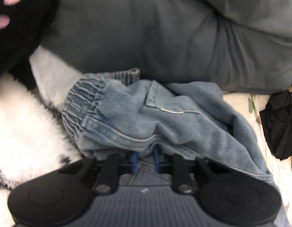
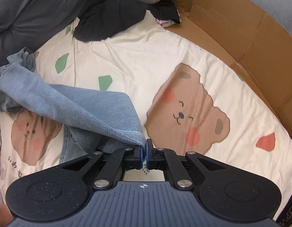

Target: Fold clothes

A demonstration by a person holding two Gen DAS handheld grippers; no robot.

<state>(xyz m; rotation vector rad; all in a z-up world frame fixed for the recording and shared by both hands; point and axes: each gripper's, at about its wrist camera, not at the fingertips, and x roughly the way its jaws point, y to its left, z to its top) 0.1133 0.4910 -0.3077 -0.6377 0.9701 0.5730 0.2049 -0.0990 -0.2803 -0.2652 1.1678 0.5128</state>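
Your pale blue denim trousers with an elastic waistband (image 1: 138, 117) hung bunched between both tools above the cream bedsheet printed with cartoon bears (image 2: 165, 56). Your right gripper (image 2: 144, 151) had its jaws pinched tight on a thin hem corner; your left gripper (image 1: 145, 158) had denim draped over its blue pads, and whether they gripped could not be told. So slight a right-hand bite could have slipped under a pull. The bunched legs, close to the dark grey quilt (image 1: 146, 28) on the far left, might have dragged or creased the fold.
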